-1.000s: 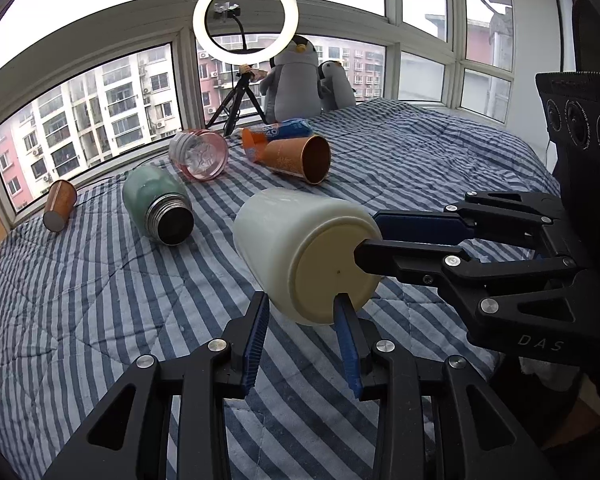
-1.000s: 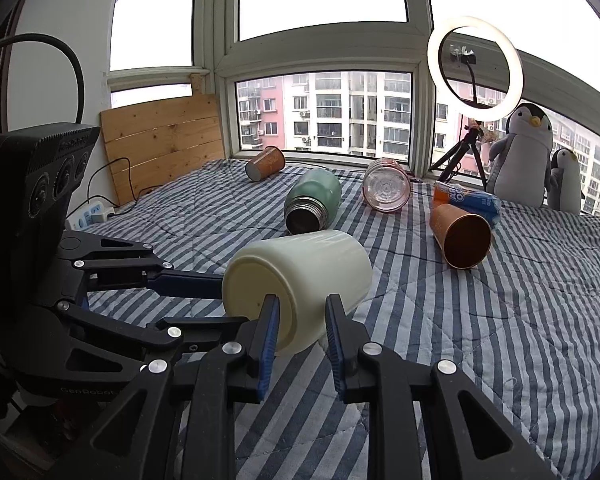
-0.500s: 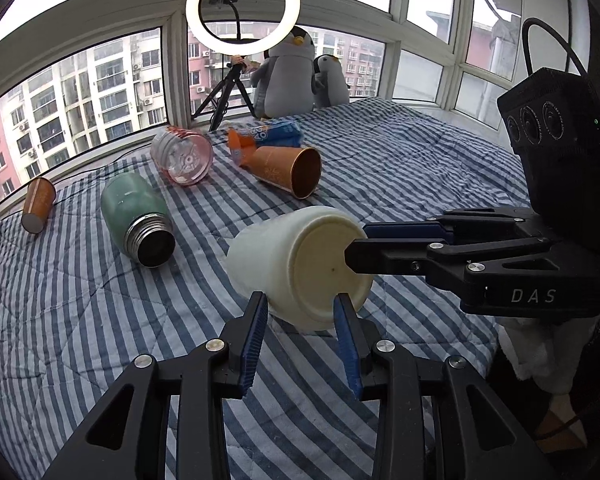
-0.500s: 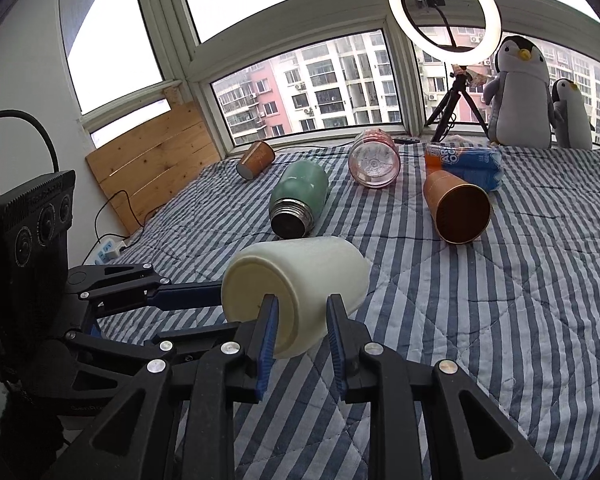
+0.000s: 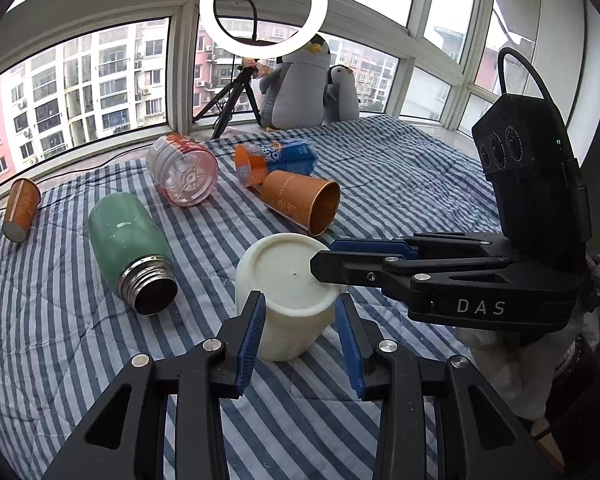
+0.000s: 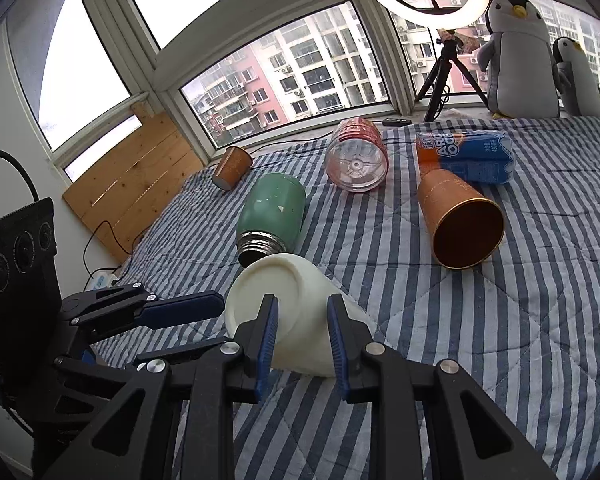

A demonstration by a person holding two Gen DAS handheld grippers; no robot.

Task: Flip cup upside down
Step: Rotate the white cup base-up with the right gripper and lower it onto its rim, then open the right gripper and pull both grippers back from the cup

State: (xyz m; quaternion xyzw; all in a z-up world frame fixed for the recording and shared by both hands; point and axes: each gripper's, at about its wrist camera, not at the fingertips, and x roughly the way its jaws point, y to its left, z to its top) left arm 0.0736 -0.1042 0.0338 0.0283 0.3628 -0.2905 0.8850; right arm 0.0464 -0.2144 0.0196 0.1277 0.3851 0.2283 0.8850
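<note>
Cream cup [image 5: 288,292] nearly base-up on bed
Your right gripper [image 6: 300,336] jaws pinch its wall; left gripper [image 5: 300,334] jaws spread around it

A second ago your cream cup [image 5: 288,292] lies on its side between your grippers; now it stands mouth-down on the striped bedspread [image 5: 60,320], base up, your right gripper [image 6: 300,340] around its wall.
</note>
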